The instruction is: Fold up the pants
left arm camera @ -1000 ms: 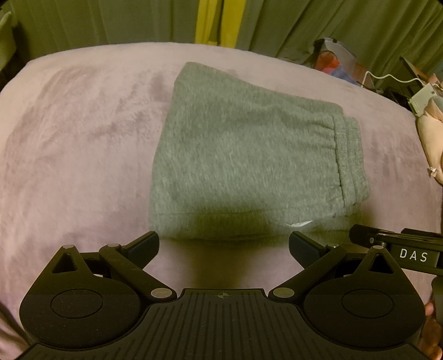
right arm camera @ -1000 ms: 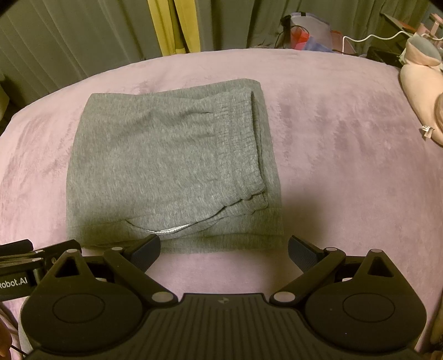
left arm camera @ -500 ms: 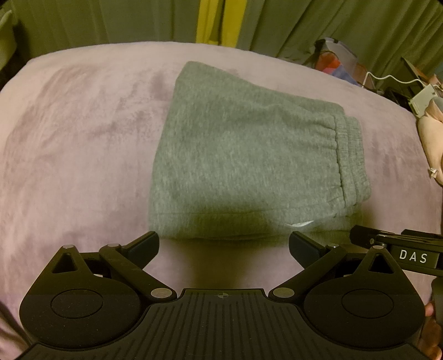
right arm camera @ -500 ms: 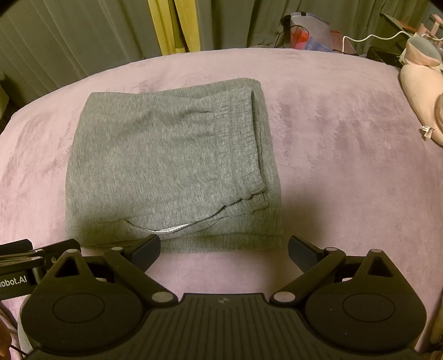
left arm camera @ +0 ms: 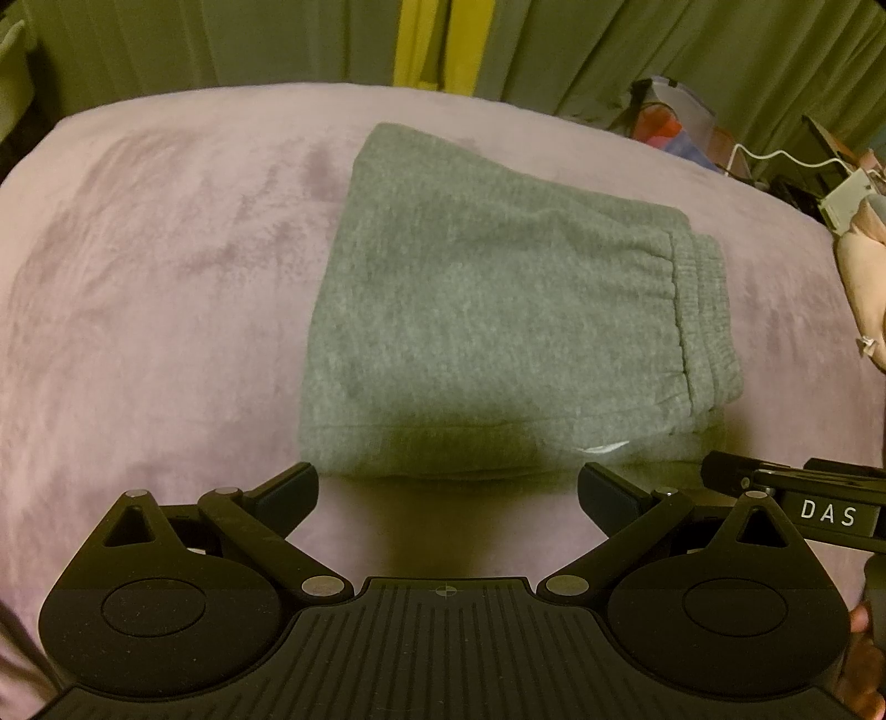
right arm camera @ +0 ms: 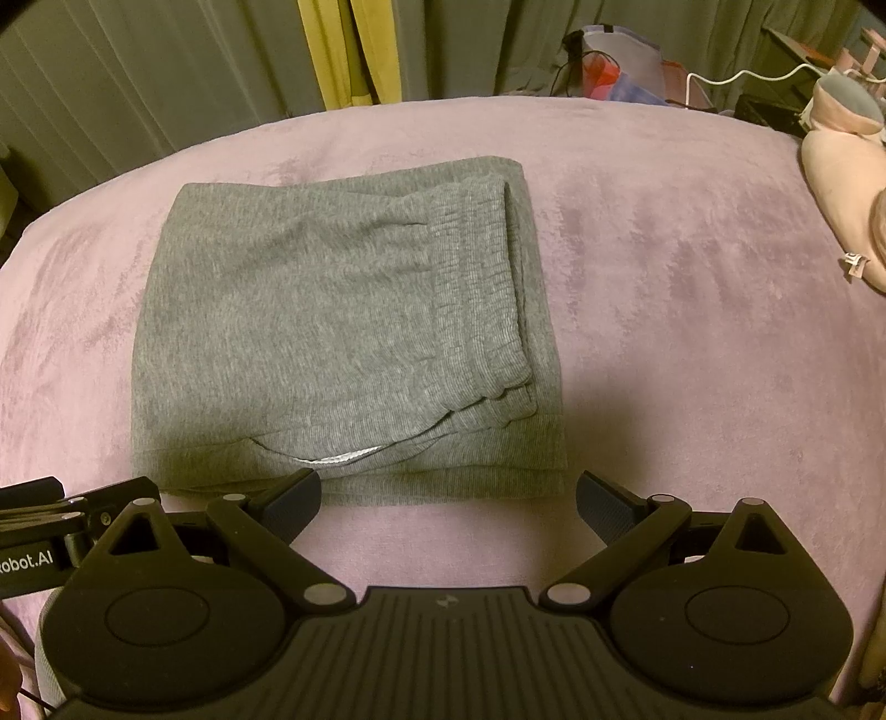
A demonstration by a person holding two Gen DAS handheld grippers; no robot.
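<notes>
Pants [right arm camera: 343, 343] folded into a compact grey bundle on a mauve plush bed [right arm camera: 692, 343].

The pants are soft, fleecy knit, roughly square in outline, with the ribbed elastic waistband [right arm camera: 487, 288] gathered along the right side and a thin white strip showing at a pocket opening near the front edge. Lower layers are hidden under the top fold. The left tongs [left arm camera: 447, 490] and right tongs [right arm camera: 448, 498] hang just short of the bundle's near edge, each pair spread wide and gripping nothing. Their black housings cover the bed's near side. Olive curtains [left arm camera: 221, 44] hang behind; clutter at the far right is cut off and too dim to identify.
</notes>
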